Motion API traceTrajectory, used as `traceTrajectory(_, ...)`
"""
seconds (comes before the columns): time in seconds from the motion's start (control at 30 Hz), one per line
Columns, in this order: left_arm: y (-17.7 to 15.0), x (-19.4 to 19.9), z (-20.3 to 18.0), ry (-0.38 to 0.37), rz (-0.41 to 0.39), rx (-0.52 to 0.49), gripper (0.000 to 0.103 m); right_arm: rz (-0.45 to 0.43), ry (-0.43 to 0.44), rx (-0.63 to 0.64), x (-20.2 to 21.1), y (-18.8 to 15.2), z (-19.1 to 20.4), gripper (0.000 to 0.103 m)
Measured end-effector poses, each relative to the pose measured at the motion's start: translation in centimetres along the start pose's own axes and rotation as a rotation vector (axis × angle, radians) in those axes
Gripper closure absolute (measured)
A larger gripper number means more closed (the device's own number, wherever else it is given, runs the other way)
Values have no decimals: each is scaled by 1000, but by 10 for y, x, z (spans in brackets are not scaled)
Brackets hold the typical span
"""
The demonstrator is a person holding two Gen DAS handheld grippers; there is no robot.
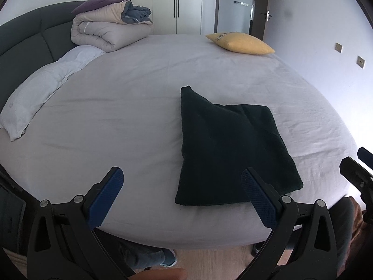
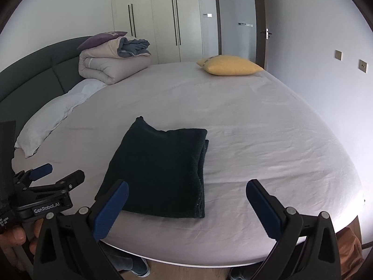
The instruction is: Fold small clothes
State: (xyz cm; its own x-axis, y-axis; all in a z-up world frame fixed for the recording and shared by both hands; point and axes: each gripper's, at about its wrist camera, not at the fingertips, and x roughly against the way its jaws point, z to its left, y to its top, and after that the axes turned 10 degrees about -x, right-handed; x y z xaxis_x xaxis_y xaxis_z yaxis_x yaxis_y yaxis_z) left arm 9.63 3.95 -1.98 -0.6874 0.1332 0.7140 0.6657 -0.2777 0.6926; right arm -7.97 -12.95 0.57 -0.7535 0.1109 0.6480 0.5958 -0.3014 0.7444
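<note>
Both pairs of jaws are standing wide apart and gripping nothing: the left gripper [image 1: 181,182] is hovering over the near edge of the bed [image 1: 139,107], its right-hand finger overlapping the near corner of the dark folded garment [image 1: 228,149], though whether it is touching the cloth I cannot tell. In the right wrist view, the right gripper [image 2: 187,192] is hanging just off the near edge, with the garment [image 2: 160,170] sitting at about 11 o'clock from its midpoint and the left gripper [image 2: 54,175] showing at 9 o'clock.

That garment is lying near the front of the bed as a thick, roughly square stack of several layers. It is looking soft and plush, probably light and limp, so it will likely sag and unfold if lifted by one corner. Taking it along the stacked open edges at its 3 o'clock side, or pinching two near corners through all layers, seems the safest hold.

One corner is poking up at the far side. Farther off, a white pillow [image 1: 39,93] is lying at 10 o'clock, a rolled duvet [image 1: 109,28] at 11 o'clock and a yellow cushion [image 1: 242,43] at 1 o'clock.

What kind of garment it is stays unclear; its dark cloth is hiding seams and folds. The person is showing only as fingers and shoes, cut off at the frame edges.
</note>
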Motion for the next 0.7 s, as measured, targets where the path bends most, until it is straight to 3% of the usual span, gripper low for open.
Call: traceTrajectory(0.7,-2,-10,-3,8,3,6,0,58,-40,-21,-15,-3,-5,0)
